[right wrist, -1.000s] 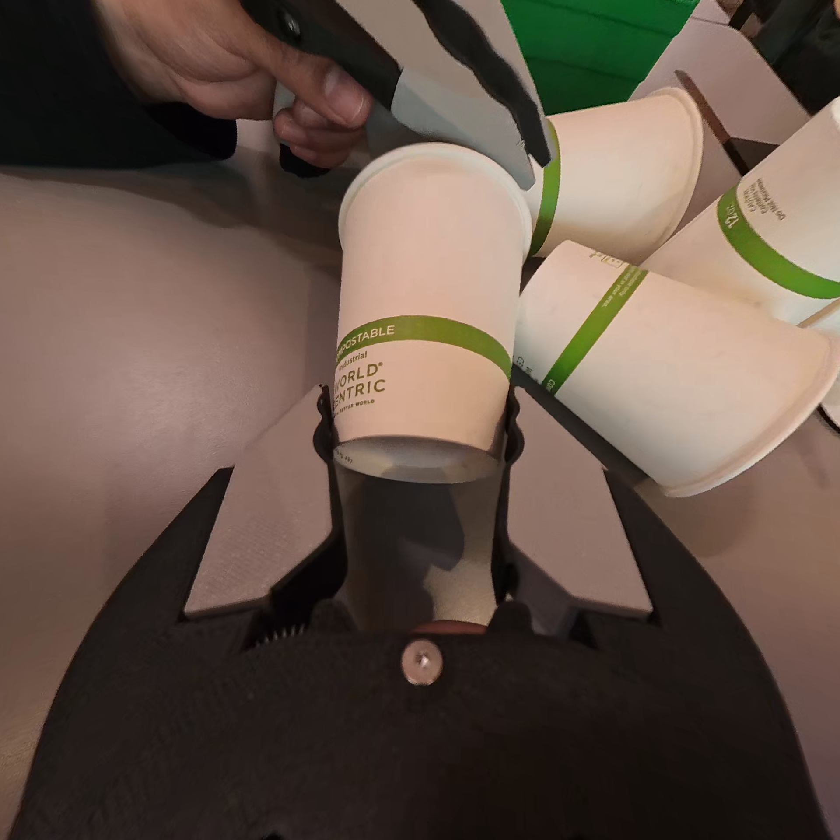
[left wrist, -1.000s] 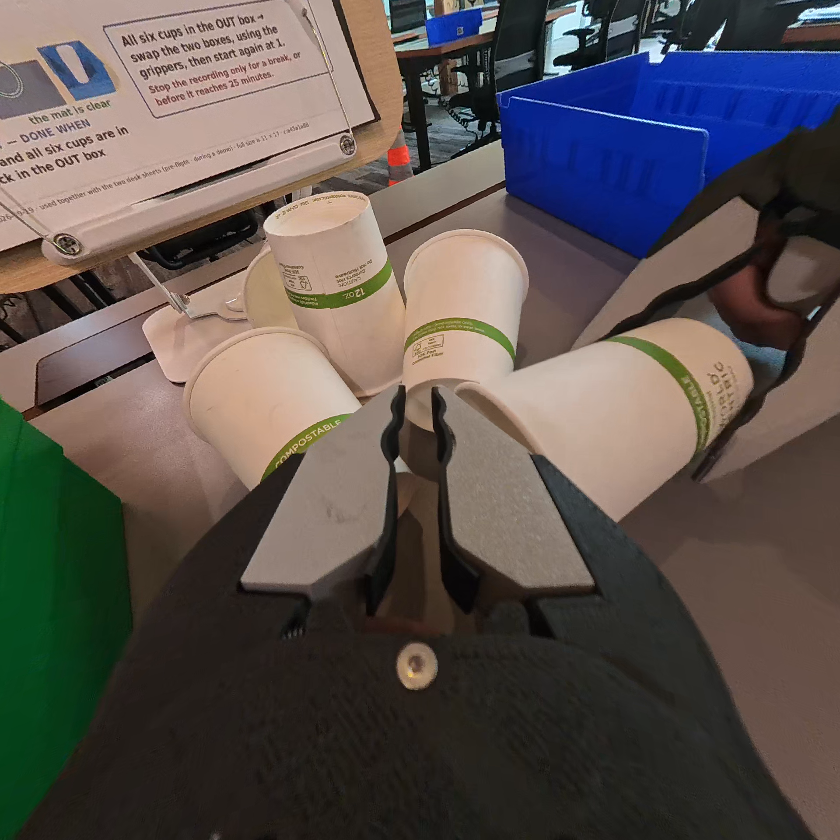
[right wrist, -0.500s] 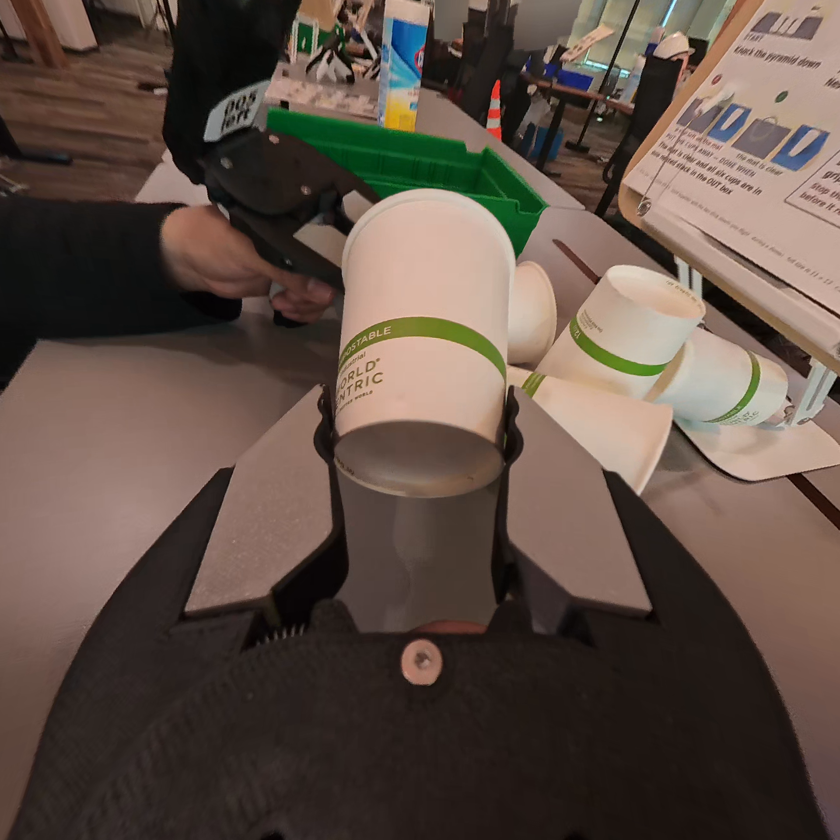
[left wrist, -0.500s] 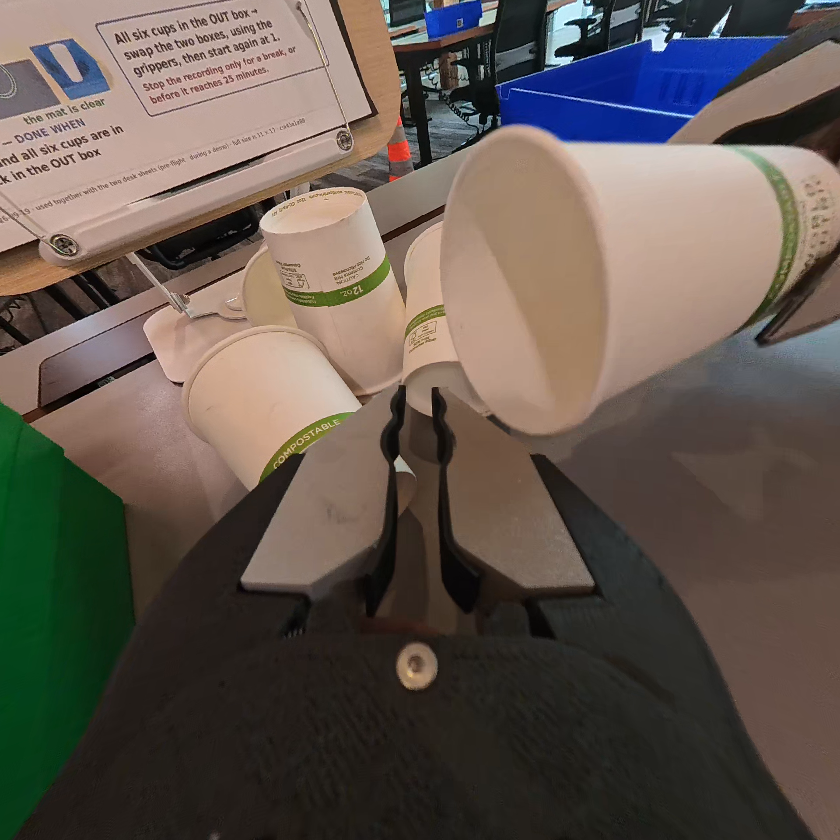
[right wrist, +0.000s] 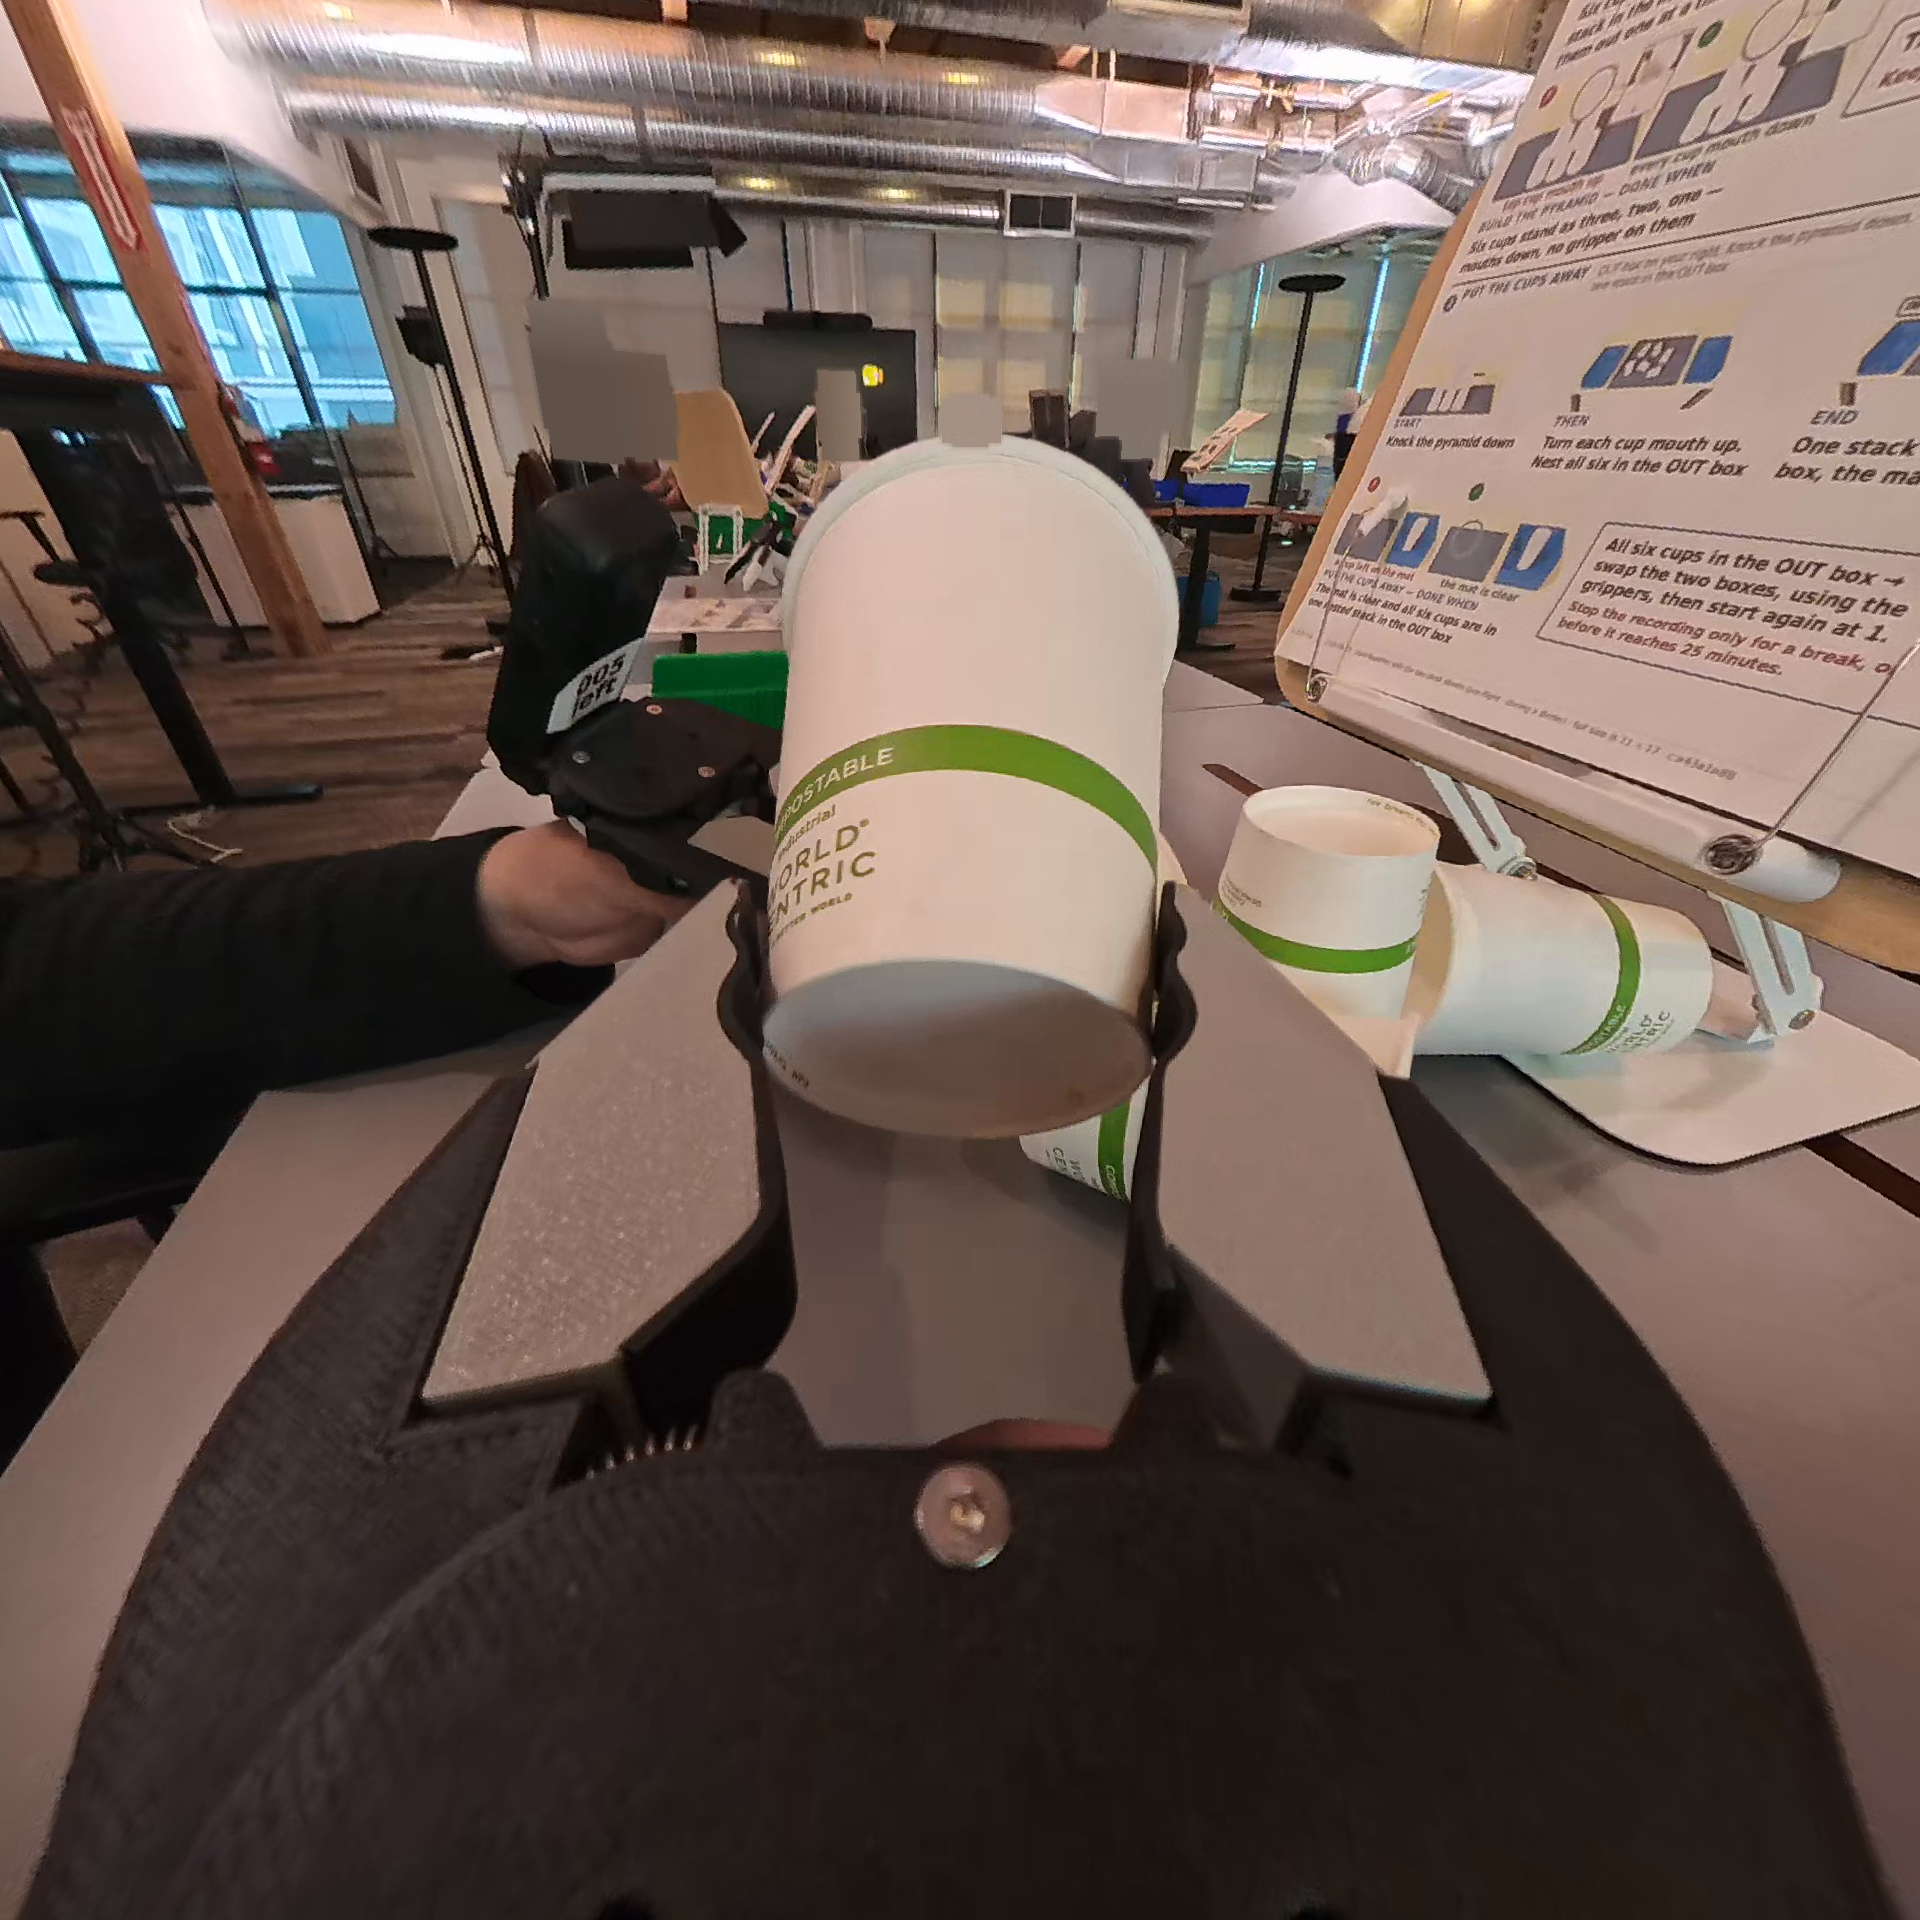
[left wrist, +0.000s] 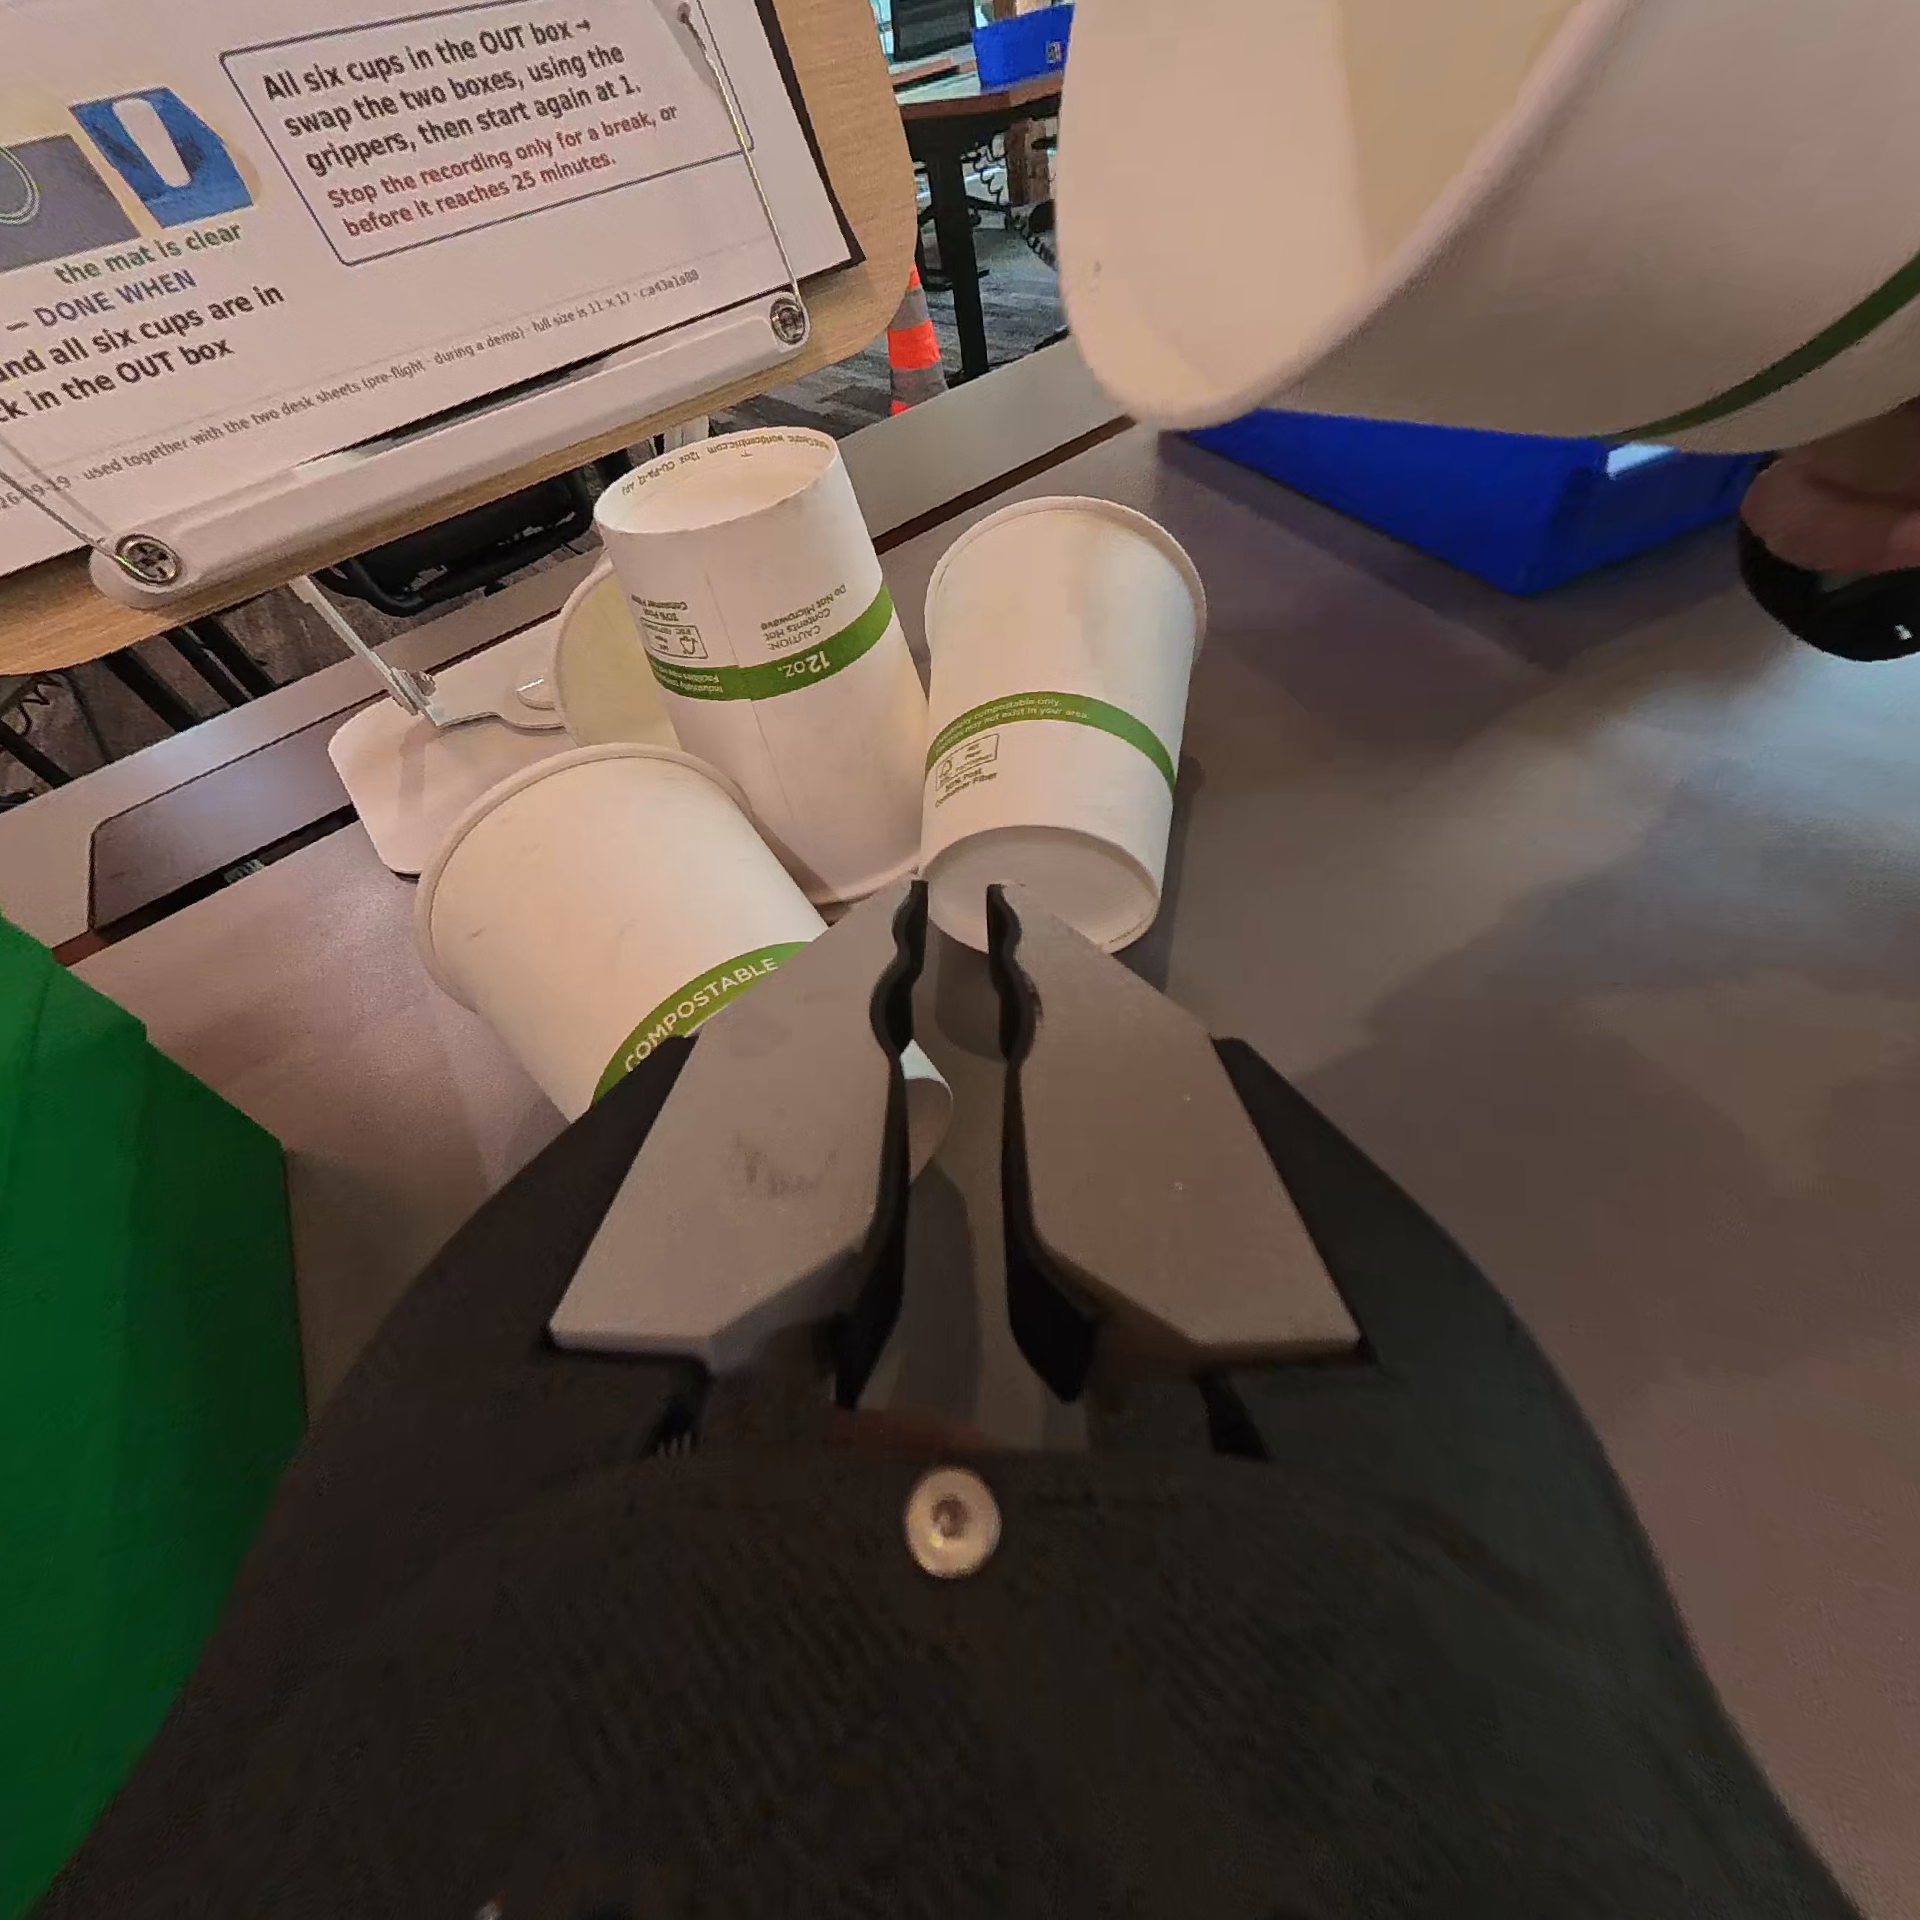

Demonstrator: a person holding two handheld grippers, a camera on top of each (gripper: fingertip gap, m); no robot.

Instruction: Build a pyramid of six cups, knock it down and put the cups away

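My right gripper (right wrist: 956,966) is shut on the base of a white paper cup with a green band (right wrist: 966,790) and holds it in the air, mouth tilted up and away. The same cup fills the top right of the left wrist view (left wrist: 1455,208). Several more cups lie tumbled on the grey table: one on its side at my left gripper's tip (left wrist: 613,914), one bottom-up behind it (left wrist: 769,644), one with its base toward me (left wrist: 1049,717). My left gripper (left wrist: 951,904) is shut and empty, just short of that cup's base. It shows in the right wrist view (right wrist: 644,769), held by a hand.
A green box (left wrist: 104,1351) stands at the left, a blue box (left wrist: 1455,488) at the back right. An instruction board on a white stand (left wrist: 364,208) leans over the fallen cups; its foot touches the rearmost cup (right wrist: 1558,966). Left tips to right tips: about 15 cm.
My right gripper has lifted its cup off the table, up and to the right, turning the mouth upward. My left gripper and the fallen cups have stayed in place.
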